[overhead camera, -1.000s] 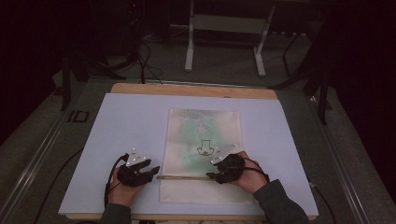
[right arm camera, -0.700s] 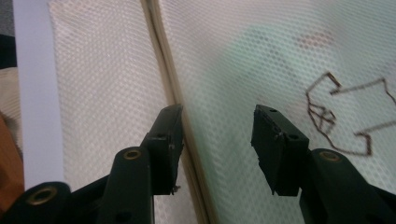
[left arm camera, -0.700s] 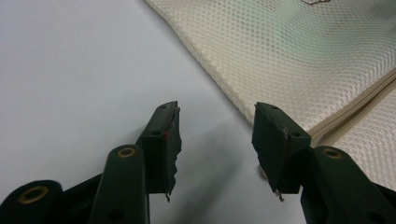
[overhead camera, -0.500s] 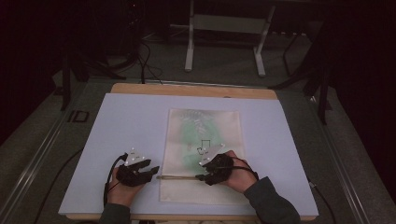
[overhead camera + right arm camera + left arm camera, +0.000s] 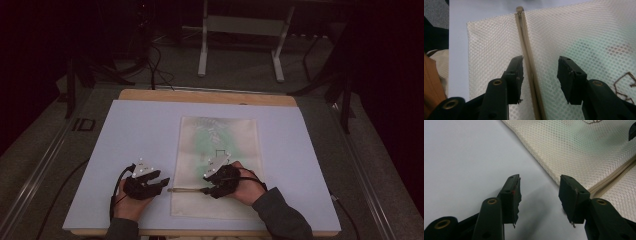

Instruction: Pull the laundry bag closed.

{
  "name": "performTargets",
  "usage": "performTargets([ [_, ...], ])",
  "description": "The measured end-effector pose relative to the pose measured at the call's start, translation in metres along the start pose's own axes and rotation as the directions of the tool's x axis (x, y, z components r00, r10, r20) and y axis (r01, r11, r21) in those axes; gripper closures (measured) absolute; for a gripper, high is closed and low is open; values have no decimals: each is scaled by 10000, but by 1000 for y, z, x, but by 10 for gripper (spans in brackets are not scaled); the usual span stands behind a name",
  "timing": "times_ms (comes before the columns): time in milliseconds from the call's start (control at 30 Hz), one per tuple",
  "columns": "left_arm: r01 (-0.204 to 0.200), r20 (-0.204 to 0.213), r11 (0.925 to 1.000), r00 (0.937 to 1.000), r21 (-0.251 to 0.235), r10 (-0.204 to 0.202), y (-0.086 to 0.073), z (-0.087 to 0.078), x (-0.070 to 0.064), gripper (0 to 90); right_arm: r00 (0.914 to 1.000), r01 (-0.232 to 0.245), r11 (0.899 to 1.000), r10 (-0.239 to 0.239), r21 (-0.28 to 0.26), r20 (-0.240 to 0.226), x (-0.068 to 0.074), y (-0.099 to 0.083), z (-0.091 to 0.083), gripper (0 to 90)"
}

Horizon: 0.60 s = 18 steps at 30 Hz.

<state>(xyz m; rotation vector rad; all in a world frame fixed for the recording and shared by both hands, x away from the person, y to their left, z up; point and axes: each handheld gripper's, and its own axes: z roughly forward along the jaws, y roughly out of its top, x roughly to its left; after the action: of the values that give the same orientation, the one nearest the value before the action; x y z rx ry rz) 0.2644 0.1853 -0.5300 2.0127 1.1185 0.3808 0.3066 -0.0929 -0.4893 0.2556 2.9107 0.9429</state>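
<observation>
A cream mesh bag with something green inside lies flat on the white table top. Its zipper runs across the near part of the bag. My right gripper rests on the bag, pointing left. In the right gripper view it is open, its jaws straddling the zipper, whose end tab lies ahead at the bag's edge. My left gripper sits just left of the bag. It is open over bare table, with the mesh bag and zipper just beyond its right jaw.
The table's wooden back edge borders a dark floor with cables and a metal stand's legs. A label lies on the floor left of the table. Bare white surface spreads left and right of the bag.
My right gripper has slid left along the zipper, closing the distance to the left gripper. The left gripper has stayed in place.
</observation>
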Motion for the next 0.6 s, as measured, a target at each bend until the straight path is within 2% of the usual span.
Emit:
performTargets([
  [133,51,-31,10000,10000,-11,-51,0,-1,1,510,9999,109,9999,-110,-82,-94,1,2,4,563],
  [600,207,-86,9996,9997,-165,-209,-1,-5,6,511,9985,264,9989,-282,-376,-471,2,19,17,664],
])
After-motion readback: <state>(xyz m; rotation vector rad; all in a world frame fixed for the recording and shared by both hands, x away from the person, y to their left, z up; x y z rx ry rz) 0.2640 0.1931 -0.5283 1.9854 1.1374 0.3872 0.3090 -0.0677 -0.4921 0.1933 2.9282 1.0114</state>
